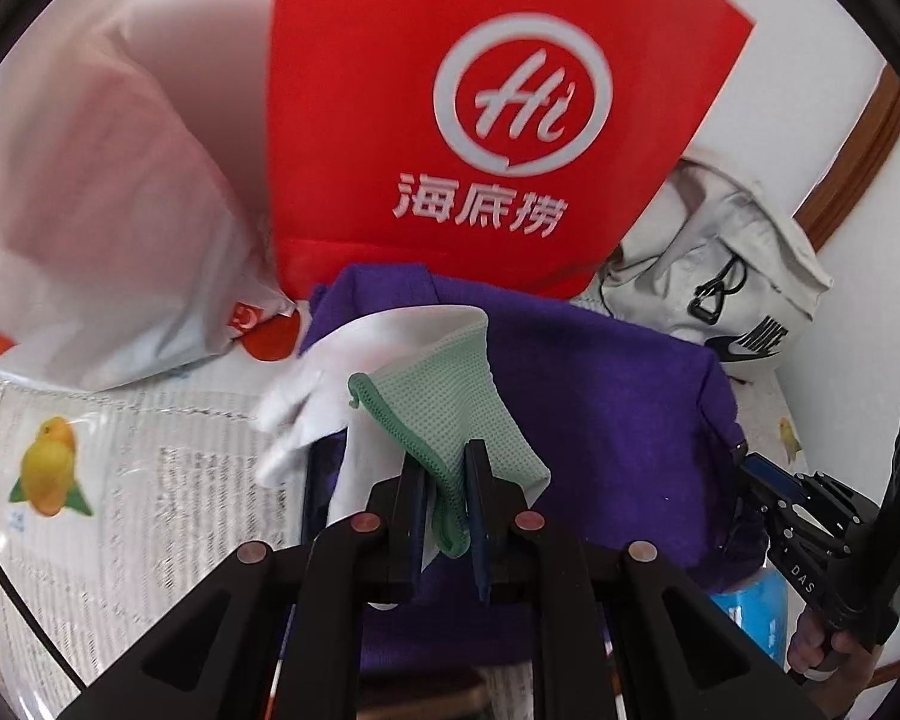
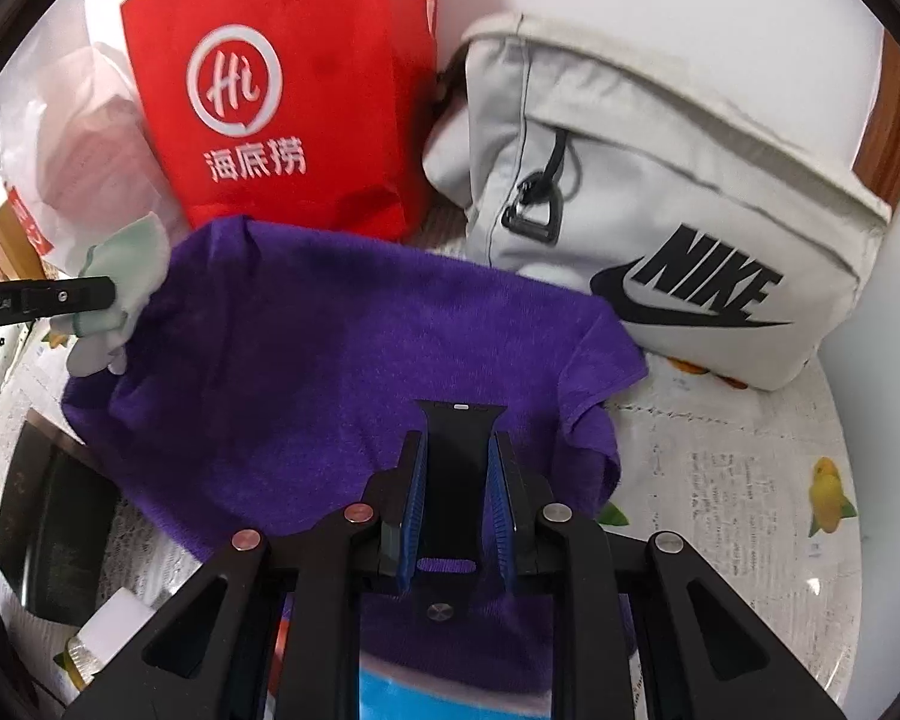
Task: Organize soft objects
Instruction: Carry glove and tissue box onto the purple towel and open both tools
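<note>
A purple towel (image 1: 600, 414) (image 2: 306, 360) lies spread over something on the table. My left gripper (image 1: 444, 480) is shut on a white and mint-green glove (image 1: 444, 384), held above the towel's left part; the glove also shows at the left of the right wrist view (image 2: 120, 294). My right gripper (image 2: 459, 450) is shut on a black strap-like piece (image 2: 459, 450) above the towel's near right part. The right gripper also shows in the left wrist view (image 1: 804, 510) at the towel's right edge.
A red bag (image 1: 462, 108) (image 2: 294, 90) with a white logo stands behind the towel. A grey Nike bag (image 2: 660, 204) (image 1: 714, 276) lies at the back right. A white plastic bag (image 1: 96, 192) sits at the left. The table has a lemon-print cover (image 2: 750, 468). A black object (image 2: 54, 528) lies near left.
</note>
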